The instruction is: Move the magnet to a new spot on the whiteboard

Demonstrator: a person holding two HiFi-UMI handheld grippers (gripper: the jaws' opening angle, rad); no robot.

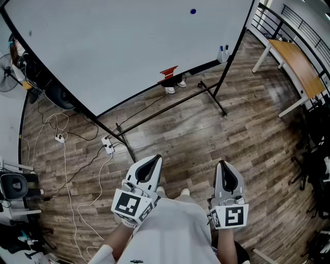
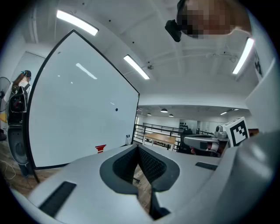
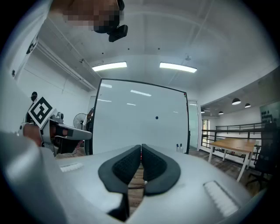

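A small dark-blue magnet (image 1: 193,11) sticks high on the big whiteboard (image 1: 118,46). It also shows as a dot, the magnet (image 2: 116,109) in the left gripper view and the magnet (image 3: 156,117) in the right gripper view. Both grippers hang close to my body, well short of the board. My left gripper (image 1: 153,161) points at the board with its jaws shut and nothing between them. Beside it, my right gripper (image 1: 226,167) is also shut and holds nothing. Their pads meet tip to tip in each gripper view.
A red eraser (image 1: 168,72) and markers (image 1: 224,51) sit on the board's ledge. The stand's black legs (image 1: 209,95) cross the wooden floor, with shoes (image 1: 175,85) behind. Cables and a power strip (image 1: 107,145) lie left. A wooden table (image 1: 298,66) and railing (image 1: 305,27) stand right.
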